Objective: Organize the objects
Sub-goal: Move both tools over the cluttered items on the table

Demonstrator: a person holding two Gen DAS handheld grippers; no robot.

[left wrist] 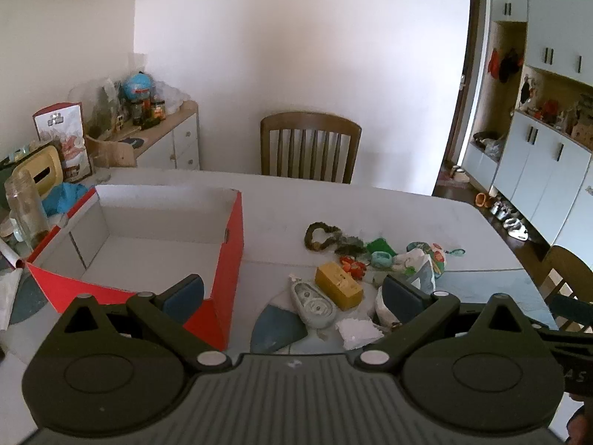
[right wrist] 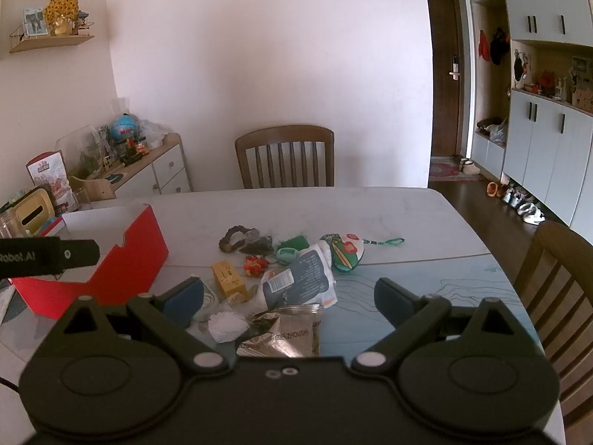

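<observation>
A red cardboard box [left wrist: 229,256] with a white inside stands open on the left of the white table [left wrist: 333,200]; it also shows as the red box [right wrist: 144,248]. Right of it lies a heap of small items: a yellow box [left wrist: 338,285] [right wrist: 229,277], a grey oval tape dispenser [left wrist: 313,304], a brown braided ring [left wrist: 320,236] [right wrist: 233,239], a blue-white snack bag [right wrist: 296,278], a brown foil packet [right wrist: 285,333] and a white crumpled tissue [right wrist: 225,324]. My left gripper [left wrist: 294,294] hangs open above the heap. My right gripper [right wrist: 289,296] is open too, holding nothing.
A wooden chair [left wrist: 309,146] stands at the table's far side, another chair [right wrist: 556,282] at the right. A cluttered sideboard [left wrist: 163,137] and a glass jar [left wrist: 26,207] sit at the left. Cabinets [right wrist: 537,137] line the right wall.
</observation>
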